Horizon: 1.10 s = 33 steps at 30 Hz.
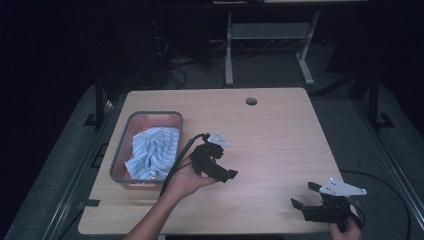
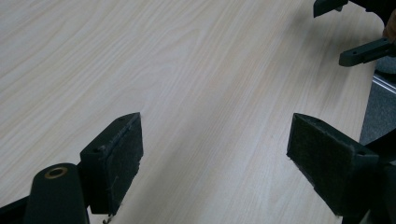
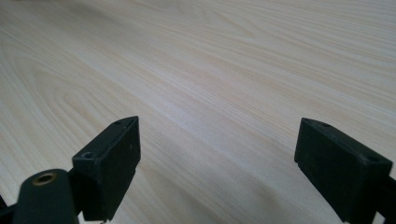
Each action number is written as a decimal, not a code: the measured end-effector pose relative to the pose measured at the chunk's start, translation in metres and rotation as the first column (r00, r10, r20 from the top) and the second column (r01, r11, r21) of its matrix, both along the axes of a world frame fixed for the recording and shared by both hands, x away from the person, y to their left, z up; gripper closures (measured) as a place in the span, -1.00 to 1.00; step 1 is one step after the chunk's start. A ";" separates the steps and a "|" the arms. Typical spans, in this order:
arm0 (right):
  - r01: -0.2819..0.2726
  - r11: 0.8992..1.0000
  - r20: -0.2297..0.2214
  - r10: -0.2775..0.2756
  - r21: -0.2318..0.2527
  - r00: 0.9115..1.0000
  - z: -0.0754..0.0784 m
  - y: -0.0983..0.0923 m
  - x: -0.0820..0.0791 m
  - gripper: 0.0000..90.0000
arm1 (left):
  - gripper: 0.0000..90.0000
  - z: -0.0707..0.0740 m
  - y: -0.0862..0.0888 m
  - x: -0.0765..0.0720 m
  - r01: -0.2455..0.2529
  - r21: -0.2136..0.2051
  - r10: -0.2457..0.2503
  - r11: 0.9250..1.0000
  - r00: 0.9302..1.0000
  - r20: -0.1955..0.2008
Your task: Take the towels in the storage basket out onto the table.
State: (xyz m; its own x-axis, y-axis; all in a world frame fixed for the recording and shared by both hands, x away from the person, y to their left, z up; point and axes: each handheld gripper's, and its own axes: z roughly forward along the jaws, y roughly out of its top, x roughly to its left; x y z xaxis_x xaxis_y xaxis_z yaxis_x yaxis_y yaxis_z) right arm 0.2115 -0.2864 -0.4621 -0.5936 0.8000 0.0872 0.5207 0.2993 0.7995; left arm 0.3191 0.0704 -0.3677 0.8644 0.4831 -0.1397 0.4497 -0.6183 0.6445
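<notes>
Gaping wide and empty, left tool (image 1: 220,165) beside basket (image 1: 120,150); right tool (image 1: 305,197) likewise, over table (image 1: 280,135)

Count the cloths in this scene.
1. A blue-and-white striped cloth lies crumpled inside the grey basket at the table's left. More could be hidden beneath it.

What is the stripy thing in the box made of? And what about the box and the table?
The stripy thing looks like soft woven cloth: it lies crumpled in folds, with thin blue and white stripes. The box seems to be moulded plastic, with a smooth grey rim and reddish inside. The table looks like pale wood, or a wood-look laminate; grain lines run across its matte top.
</notes>
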 end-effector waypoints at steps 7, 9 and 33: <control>-0.016 1.000 0.005 0.016 -0.007 1.000 0.000 0.002 0.000 -0.69 | -0.59 0.008 0.010 0.006 -0.008 -0.001 0.008 1.000 1.000 0.000; -0.017 1.000 0.008 0.017 -0.007 1.000 0.000 0.002 0.000 -0.69 | -0.59 0.009 0.014 0.009 -0.007 -0.016 0.006 1.000 1.000 -0.015; -0.021 1.000 0.004 0.021 -0.010 1.000 -0.001 0.002 0.000 -0.69 | -0.58 0.036 0.070 0.032 -0.134 -0.036 0.133 0.990 0.991 -0.027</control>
State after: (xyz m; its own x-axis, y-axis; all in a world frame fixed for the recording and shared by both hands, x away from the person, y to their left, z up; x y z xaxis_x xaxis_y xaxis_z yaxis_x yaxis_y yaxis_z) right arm 0.2118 -0.2843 -0.4631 -0.6105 0.7883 0.0772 0.5111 0.3177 0.7986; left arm 0.3515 0.1399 -0.3318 0.7883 0.5881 -0.1808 0.5430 -0.5269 0.6539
